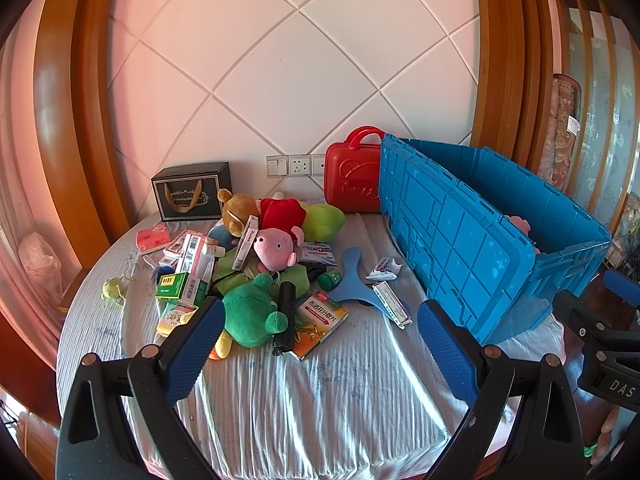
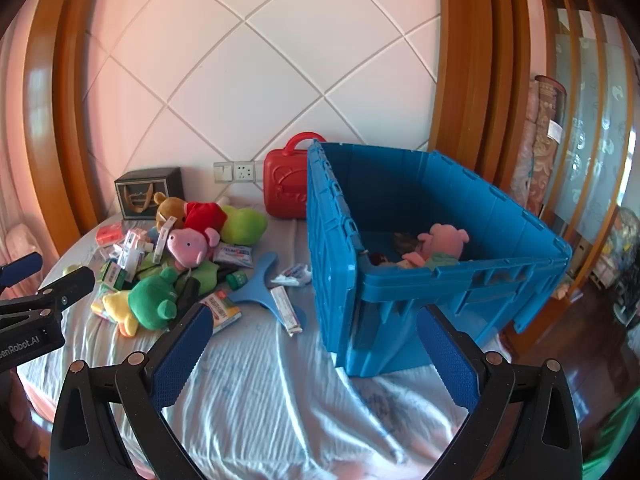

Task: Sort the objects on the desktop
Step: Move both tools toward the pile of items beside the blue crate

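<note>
Looking along the left wrist view:
Left gripper (image 1: 320, 344): jaws stood wide apart over bare cloth, holding nothing.
Table (image 1: 320, 400): round, draped in a pale striped cloth.
Pile: a heap of toys and boxes lay left of centre, beyond the left finger.
Green frog plush (image 1: 250, 314): sat at the near edge of the pile, just beyond the left fingertip.
Pink pig plush (image 1: 276, 246): lay on top of the pile, snout turned to the left.
Medicine box (image 1: 320, 322): flat on the cloth, long axis running from near-left to far-right.
Black cylinder (image 1: 285, 316): lay beside that box, long axis running toward the camera.
Blue Y-shaped tool (image 1: 352, 284): flat between pile and crate, stem pointing away from the camera.
Blue crate (image 1: 460, 240): open-topped, to the right, long axis running from far-left to near-right.
Red case (image 1: 352, 180): upright behind the crate's far corner, handle up.

Turning to the right wrist view:
Right gripper (image 2: 316, 356): jaws spread wide and empty, in front of the crate's near corner.
Blue crate (image 2: 340, 260): held a second pink plush (image 2: 444, 240) and other soft items on its floor.
Left gripper (image 2: 36, 292): seen at the left edge, near the pile.
</note>
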A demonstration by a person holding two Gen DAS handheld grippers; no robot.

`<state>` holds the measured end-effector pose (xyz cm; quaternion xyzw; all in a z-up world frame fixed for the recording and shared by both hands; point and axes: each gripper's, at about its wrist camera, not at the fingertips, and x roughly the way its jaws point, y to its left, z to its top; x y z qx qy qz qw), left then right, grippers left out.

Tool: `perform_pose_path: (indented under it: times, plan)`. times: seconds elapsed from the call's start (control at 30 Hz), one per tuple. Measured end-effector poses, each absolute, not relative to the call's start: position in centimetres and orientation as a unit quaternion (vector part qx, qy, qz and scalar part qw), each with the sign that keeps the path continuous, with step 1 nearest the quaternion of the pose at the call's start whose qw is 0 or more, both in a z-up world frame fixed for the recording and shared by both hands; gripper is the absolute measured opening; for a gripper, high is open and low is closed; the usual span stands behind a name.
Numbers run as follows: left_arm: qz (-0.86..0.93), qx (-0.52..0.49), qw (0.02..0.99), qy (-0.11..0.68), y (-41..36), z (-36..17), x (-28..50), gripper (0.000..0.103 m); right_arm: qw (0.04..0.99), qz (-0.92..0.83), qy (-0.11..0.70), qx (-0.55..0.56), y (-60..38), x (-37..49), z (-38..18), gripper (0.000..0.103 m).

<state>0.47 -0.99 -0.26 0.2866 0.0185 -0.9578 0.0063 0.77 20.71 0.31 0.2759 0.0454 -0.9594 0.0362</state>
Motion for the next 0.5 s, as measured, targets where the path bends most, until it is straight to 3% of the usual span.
perform_pose_path:
  times: [0.5]
  plan:
    - [-0.956,0.292,0.02,0.017,-1.77,-1.2,0.27,0.098,0.051,-0.956,0.049,0.284,19.87,0.0,-0.18,0.103]
